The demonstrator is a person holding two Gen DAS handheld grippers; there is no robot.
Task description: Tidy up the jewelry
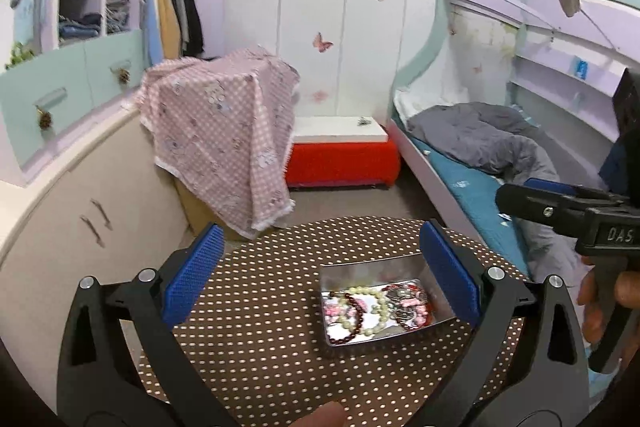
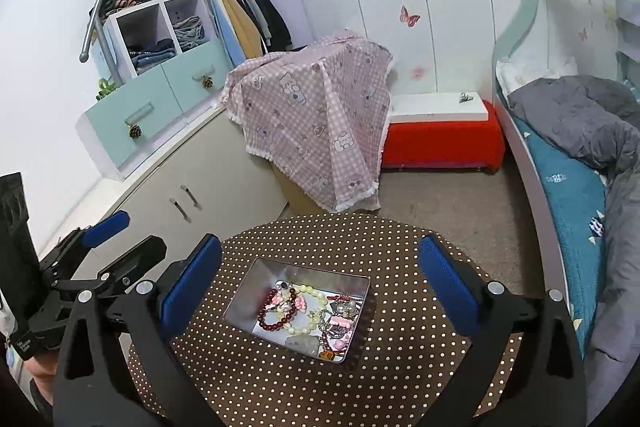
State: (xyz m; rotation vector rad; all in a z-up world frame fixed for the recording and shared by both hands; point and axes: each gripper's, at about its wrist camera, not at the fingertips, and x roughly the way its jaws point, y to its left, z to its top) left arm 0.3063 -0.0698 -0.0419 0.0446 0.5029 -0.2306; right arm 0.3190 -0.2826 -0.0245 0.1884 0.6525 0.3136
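Jaws of both grippers gape wide, empty, above one jewelry tin point(image 2: 240, 301).

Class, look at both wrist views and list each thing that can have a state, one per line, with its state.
left gripper: open, holding nothing
right gripper: open, holding nothing
metal tin: lidless, resting on the dotted table
jewelry: piled in the tin, tangled together
dark red bead bracelet: lying in the tin
pale bead bracelet: lying in the tin
pink checked cloth: draped over a box
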